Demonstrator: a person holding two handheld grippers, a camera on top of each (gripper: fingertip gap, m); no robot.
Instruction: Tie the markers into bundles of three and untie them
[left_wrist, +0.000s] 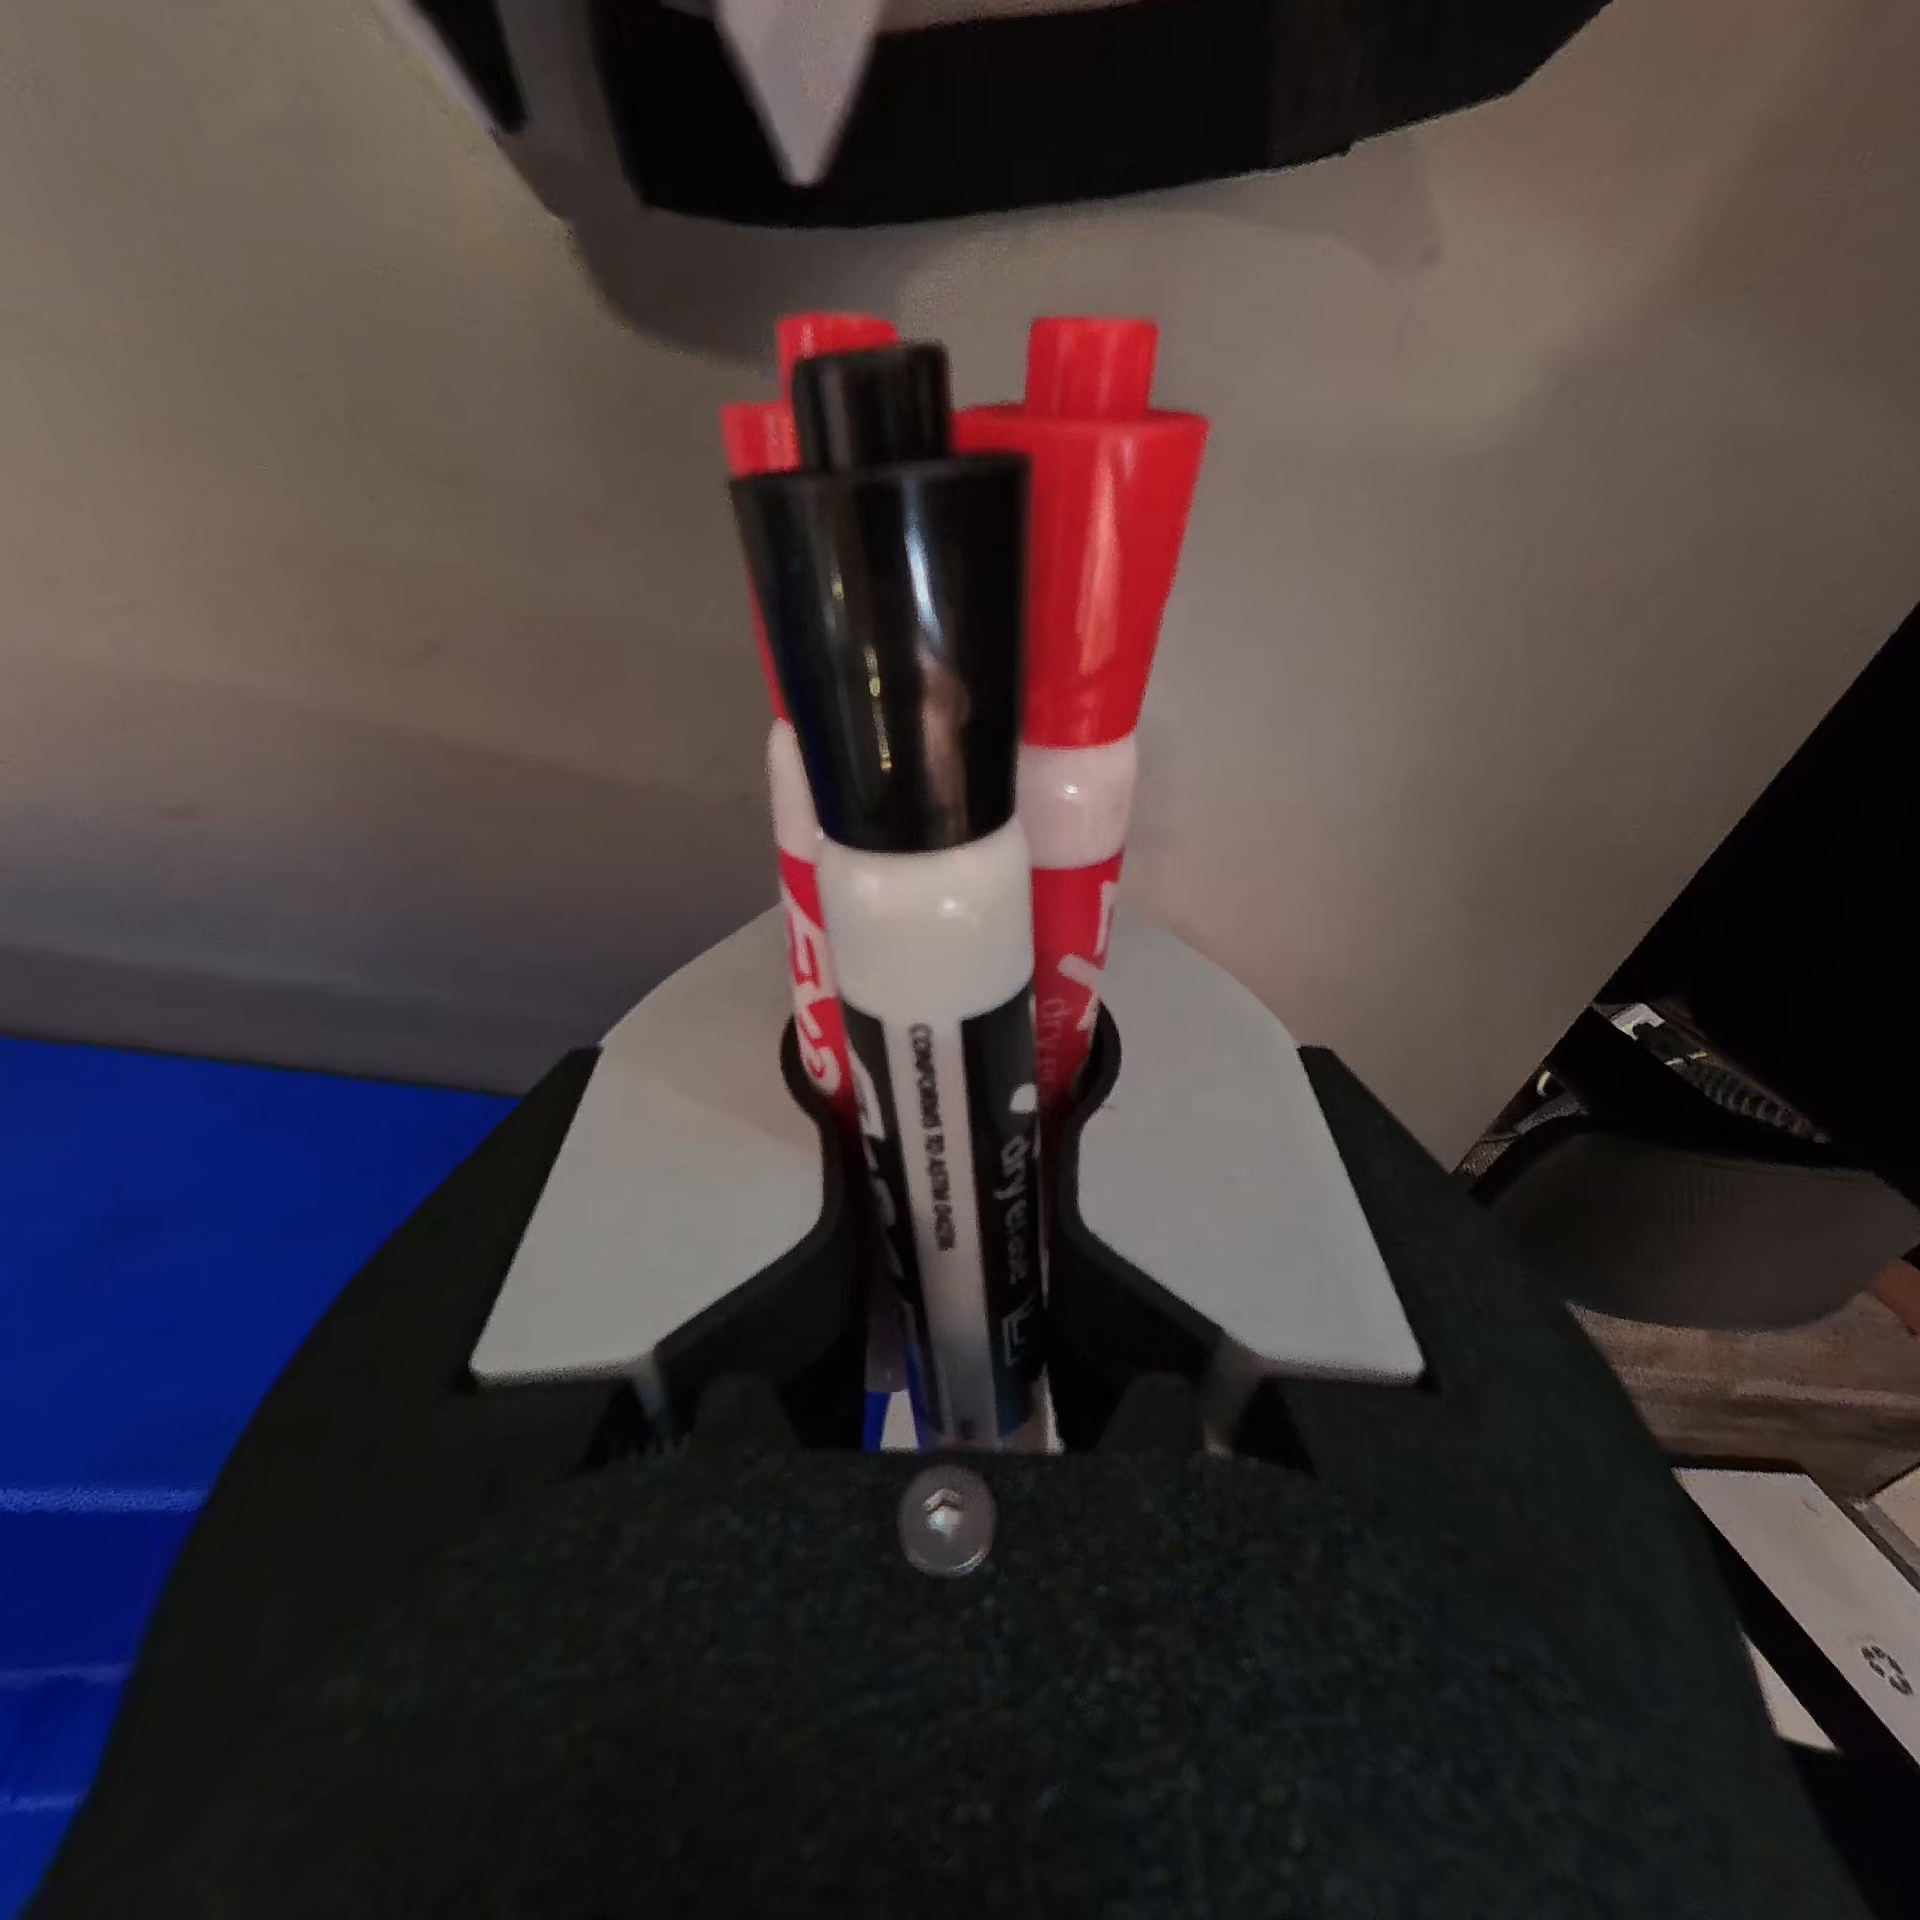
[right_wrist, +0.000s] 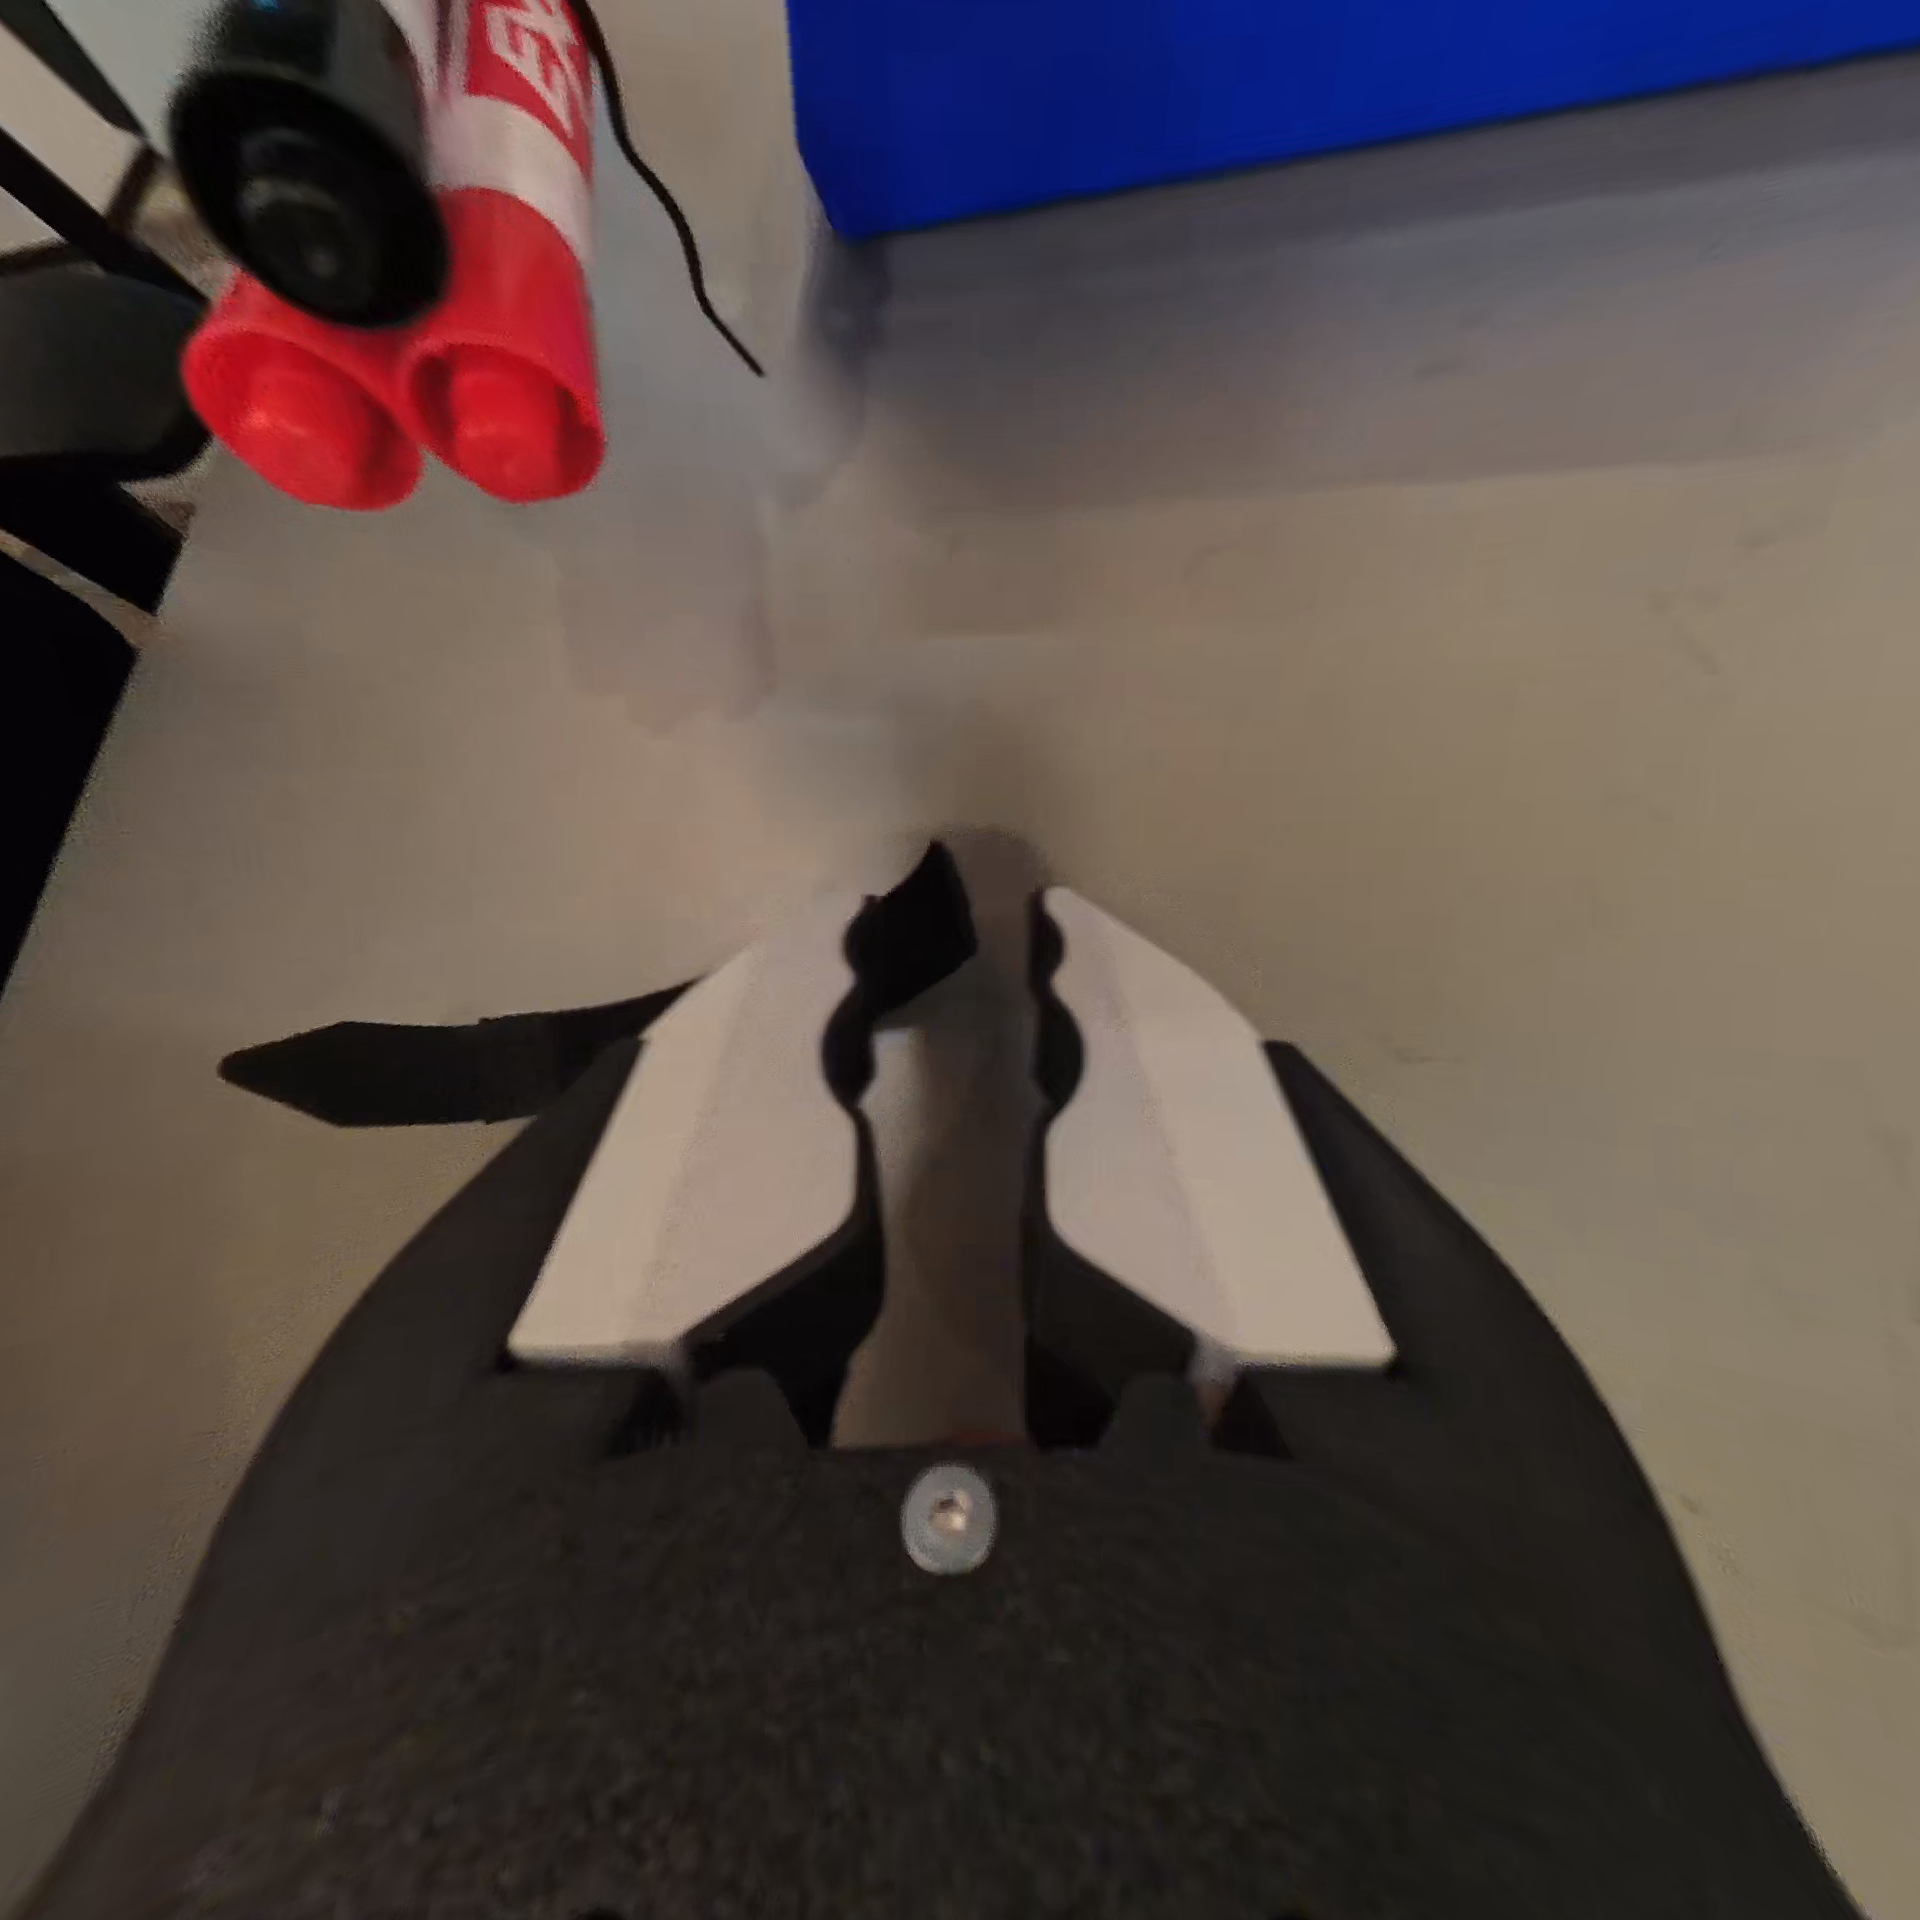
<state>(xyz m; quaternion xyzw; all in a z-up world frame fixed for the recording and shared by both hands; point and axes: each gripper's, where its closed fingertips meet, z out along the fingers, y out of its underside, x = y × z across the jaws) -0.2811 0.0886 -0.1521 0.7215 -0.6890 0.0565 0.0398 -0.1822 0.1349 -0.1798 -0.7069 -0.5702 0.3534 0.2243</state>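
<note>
We are looking across a pale, smooth table, its far edge blurred, with a glossy blue box cut off by the frame at the back. Our left gripper is clamping three markers upright between its white fingers; their lower barrels are hidden inside the black body. We are counting one black-capped marker in front and two red-capped markers behind, one mostly hidden. The caps are shiny, tapered plastic and the barrels white. In the right wrist view the same three are showing cap-first, blurred, with a thin black thread trailing beside them. Our right gripper is sitting low over the table with its jaws slightly apart, and a flat black strap is passing across the tip of its left finger; we cannot tell whether it is pinching it.
</note>
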